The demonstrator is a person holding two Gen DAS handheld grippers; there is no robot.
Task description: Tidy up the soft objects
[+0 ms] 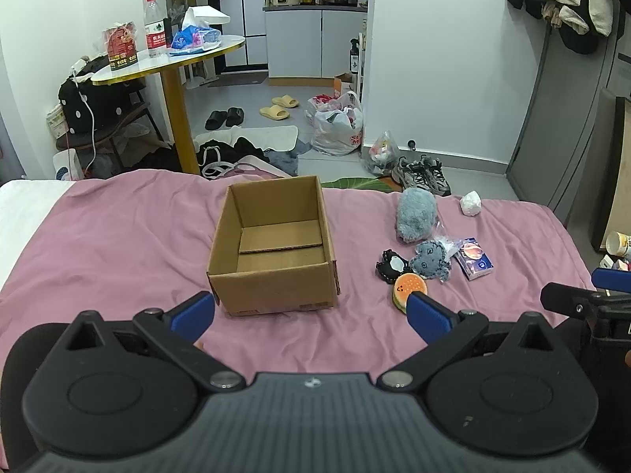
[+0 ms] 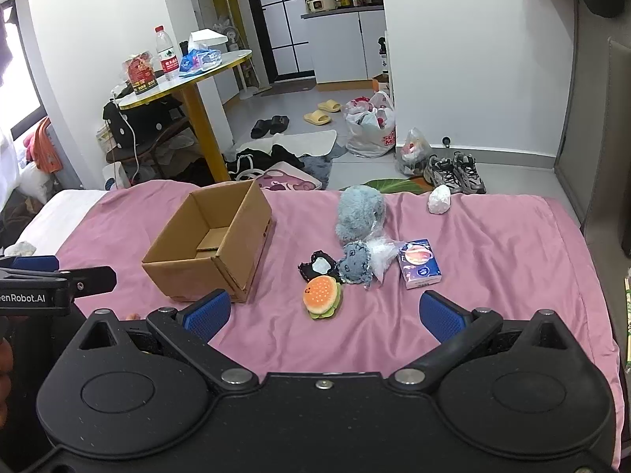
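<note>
Both pairs of jaws stand spread wide with nothing between them, so the sorting has not begun.

From my left wrist, the left gripper (image 1: 311,315) hangs low over the pink bed cover (image 1: 118,236), aimed at the cardboard box (image 1: 276,244). The box sits open and bare inside, near the middle of the bed. To its right lies the cluster I am after: a big grey plush (image 1: 416,215) farthest back, a small grey plush (image 1: 430,260) nearer, a black and white toy (image 1: 392,265) just left of that, and a burger toy (image 1: 408,289) partly hidden behind my right-hand blue pad. A tissue pack (image 1: 475,262) lies beside them, and a white crumpled wad (image 1: 470,203) well apart at the far edge.

From my right wrist, the right gripper (image 2: 323,313) faces that same cluster head on. The burger toy (image 2: 321,295) is nearest, clear of its neighbours on the near side, with the box (image 2: 213,248) off to the left.

I judge the burger is the sensible first pick, for the right gripper. I should come down straight over it, straddle it across its width, and close gently so it squashes rather than squirts out. I should keep the tips off the cover, or the fabric will bunch up in the grip. The left gripper should stay clear of the box mouth.
</note>
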